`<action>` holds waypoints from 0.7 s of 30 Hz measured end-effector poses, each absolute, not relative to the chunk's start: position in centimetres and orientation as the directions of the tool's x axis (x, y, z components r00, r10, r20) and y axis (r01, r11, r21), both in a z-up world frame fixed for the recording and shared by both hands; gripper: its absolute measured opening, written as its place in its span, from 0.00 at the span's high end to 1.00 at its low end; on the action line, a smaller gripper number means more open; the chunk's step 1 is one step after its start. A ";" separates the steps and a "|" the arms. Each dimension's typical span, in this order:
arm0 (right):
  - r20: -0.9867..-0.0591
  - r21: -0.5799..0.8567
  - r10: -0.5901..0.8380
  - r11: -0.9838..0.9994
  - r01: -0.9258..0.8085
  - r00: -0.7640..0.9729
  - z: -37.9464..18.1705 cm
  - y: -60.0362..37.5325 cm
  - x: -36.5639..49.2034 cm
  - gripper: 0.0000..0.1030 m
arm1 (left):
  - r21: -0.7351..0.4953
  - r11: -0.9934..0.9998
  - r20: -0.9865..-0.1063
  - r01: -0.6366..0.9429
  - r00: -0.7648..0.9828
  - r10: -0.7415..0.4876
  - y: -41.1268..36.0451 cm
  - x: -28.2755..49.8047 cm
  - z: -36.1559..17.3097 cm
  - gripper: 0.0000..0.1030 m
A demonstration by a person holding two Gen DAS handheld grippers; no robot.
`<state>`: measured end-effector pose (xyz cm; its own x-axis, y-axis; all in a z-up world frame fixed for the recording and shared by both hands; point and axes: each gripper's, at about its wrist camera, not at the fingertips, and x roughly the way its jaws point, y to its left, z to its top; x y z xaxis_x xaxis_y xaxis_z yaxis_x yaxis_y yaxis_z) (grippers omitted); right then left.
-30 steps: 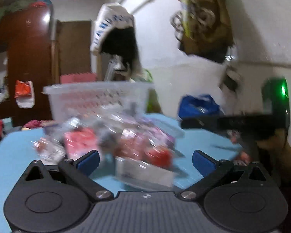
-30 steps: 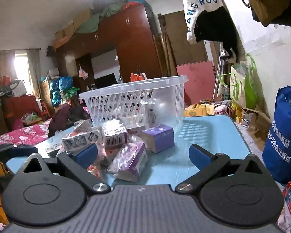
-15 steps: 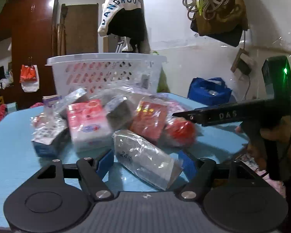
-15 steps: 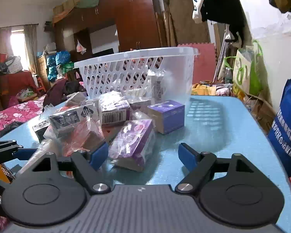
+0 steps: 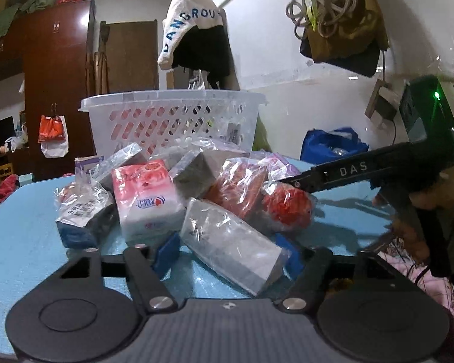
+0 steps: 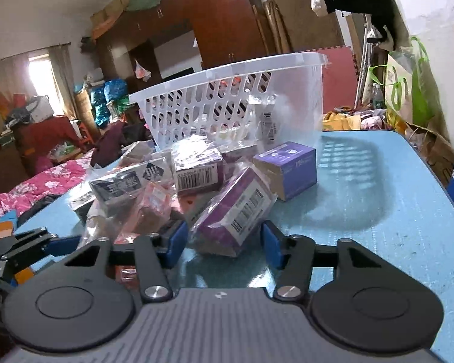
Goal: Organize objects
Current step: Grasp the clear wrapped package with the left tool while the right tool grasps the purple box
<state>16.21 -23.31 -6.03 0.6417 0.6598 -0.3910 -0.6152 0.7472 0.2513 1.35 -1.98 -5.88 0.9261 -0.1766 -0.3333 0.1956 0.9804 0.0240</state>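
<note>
both tools closing: left tool (image 5: pixel 230 252) (low), right tool (image 6: pixel 224 239).

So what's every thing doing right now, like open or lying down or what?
left gripper: jaws closing around the grey wrapped packet
right gripper: jaws closing around the purple wrapped box
white basket: upright, behind the pile
purple carton: upright on the blue table
pink tissue pack: leaning in the pile

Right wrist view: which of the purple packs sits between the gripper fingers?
The bag-wrapped purple box with the barcode facing up, tilted at the pile's near edge. The right gripper is closing around it. The unwrapped purple box sits farther back, clear of the fingers.
</note>
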 end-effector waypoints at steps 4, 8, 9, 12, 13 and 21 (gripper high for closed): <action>-0.350 0.242 0.667 0.742 -0.625 0.657 -5.4 -23.8 15.3 0.54 | 0.017 0.980 -0.288 0.198 0.940 -0.185 -2.0 0.8 -5.8 0.31; -0.351 0.192 0.633 0.769 -0.609 0.689 -4.8 -23.7 14.9 0.55 | 0.041 0.979 -0.237 0.198 0.954 -0.183 -2.2 0.0 -5.5 0.31; -0.352 0.196 0.634 0.769 -0.609 0.688 -4.9 -23.8 15.0 0.56 | 0.041 0.980 -0.233 0.197 0.955 -0.183 -2.2 0.0 -5.4 0.31; -0.352 0.194 0.629 0.774 -0.603 0.693 -5.0 -23.8 15.1 0.57 | 0.046 0.981 -0.230 0.191 0.957 -0.176 -2.2 0.0 -5.3 0.31; -0.350 0.189 0.625 0.776 -0.601 0.698 -5.0 -23.8 15.0 0.57 | 0.042 0.981 -0.226 0.190 0.958 -0.176 -2.0 0.0 -5.3 0.31; -0.263 0.112 0.595 0.801 -0.588 0.760 -3.1 -24.4 13.4 0.58 | 0.008 0.987 -0.169 0.162 0.973 -0.158 -0.3 -0.6 -3.5 0.31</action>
<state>13.40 -24.42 -3.09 0.7596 0.5950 -0.2627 -0.5884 0.8007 0.1122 -0.61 -0.34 -3.46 0.9729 -0.1583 -0.1686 0.1620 0.9868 0.0083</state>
